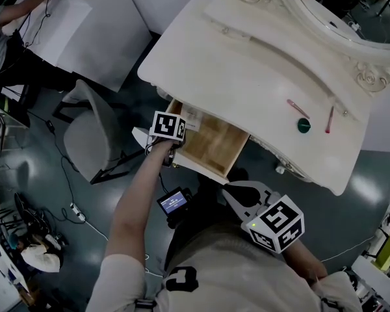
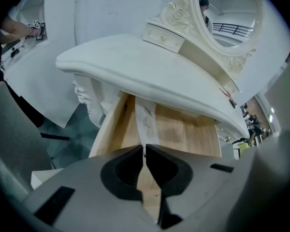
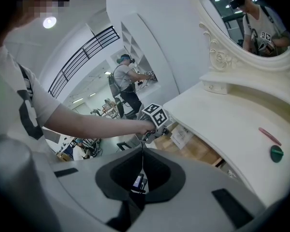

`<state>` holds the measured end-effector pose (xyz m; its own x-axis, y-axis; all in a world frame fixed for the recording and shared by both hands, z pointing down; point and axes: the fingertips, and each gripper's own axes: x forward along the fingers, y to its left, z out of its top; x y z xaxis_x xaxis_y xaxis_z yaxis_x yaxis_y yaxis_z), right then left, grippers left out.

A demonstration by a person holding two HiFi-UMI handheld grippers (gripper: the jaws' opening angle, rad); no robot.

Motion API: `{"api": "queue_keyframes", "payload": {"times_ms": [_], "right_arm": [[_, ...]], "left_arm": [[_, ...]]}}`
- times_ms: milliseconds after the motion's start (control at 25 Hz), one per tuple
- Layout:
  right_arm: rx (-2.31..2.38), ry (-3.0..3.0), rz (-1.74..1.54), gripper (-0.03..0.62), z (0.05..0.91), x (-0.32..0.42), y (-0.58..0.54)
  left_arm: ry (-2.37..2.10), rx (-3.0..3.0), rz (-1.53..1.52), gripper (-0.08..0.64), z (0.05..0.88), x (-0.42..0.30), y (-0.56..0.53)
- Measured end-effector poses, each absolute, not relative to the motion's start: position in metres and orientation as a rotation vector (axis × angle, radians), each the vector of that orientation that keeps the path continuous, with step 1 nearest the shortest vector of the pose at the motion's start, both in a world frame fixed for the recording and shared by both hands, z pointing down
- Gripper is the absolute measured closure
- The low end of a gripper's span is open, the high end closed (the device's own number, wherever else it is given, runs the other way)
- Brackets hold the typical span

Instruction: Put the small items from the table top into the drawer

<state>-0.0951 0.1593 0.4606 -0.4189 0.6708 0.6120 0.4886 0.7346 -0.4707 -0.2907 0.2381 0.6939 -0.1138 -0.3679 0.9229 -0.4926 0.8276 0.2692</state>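
1. The packet [image 2: 146, 120] runs straight out from the tips of the left gripper [image 2: 145, 151] and lies over the wooden floor of the open drawer [image 2: 183, 134], along its left side.
2. The left gripper's jaws are drawn together to a slit. The packet's near end appears to be pinched between the tips, though the hold is thin and hard to confirm.
3. The step in hand, as I judge it, is setting this packet down in the drawer. The next move calls for parting the jaws slightly so the packet drops flat. The gripper should then lift away without snagging the drawer's front edge or the overhang above it.
4. Up and to the right, well beyond the left gripper, the table top [image 1: 247, 77] carries a pink stick [image 1: 299, 108]. A green cap [image 1: 303, 125] sits just beside it and a red stick [image 1: 329, 119] lies near. These are probably the next things to fetch.
5. The right gripper [image 3: 143, 146] hangs close to the person's body, on the near side of the drawer. Its jaws are together with nothing between them, and it is well short of those items.
6. In the head view the marker cube [image 1: 168, 125] covers the left gripper's tips. The back of the drawer is hidden under the table top, and I cannot tell what the sticks are.
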Motion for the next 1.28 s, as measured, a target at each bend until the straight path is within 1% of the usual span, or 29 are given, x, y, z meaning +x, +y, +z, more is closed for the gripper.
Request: {"api": "queue_keyframes", "payload": {"times_ms": [360,400,440,480,520,640,1280], "right_arm": [[-0.851,-2.108,0.296,0.565,0.458,-0.095,0.157],[-0.848,-2.109,0.297,0.565,0.458,-0.095,0.156],[-0.845,-2.111,0.297,0.565,0.458,-0.096,0.156],[-0.843,-2.113,0.298,0.565,0.458,-0.096,0.156],[-0.841,-2.114,0.300,0.565,0.458,-0.096,0.156],[-0.836,-2.116,0.300,0.565,0.459,-0.096,0.155],[-0.842,-2.134,0.291,0.565,0.454,-0.093,0.168]], "left_arm": [[-1.619,0.744,0.206,0.498,0.705,-0.281,0.223],[-1.612,0.748,0.212,0.479,0.706,-0.281,0.223],[-1.608,0.752,0.218,0.418,0.707,-0.280,0.222],[-1.606,0.755,0.222,0.378,0.707,-0.280,0.222],[-1.606,0.757,0.225,0.359,0.707,-0.279,0.223],[-1.624,0.759,0.224,0.336,0.703,-0.277,0.226],[-1.706,0.836,0.215,0.334,0.671,-0.275,0.226]]}}
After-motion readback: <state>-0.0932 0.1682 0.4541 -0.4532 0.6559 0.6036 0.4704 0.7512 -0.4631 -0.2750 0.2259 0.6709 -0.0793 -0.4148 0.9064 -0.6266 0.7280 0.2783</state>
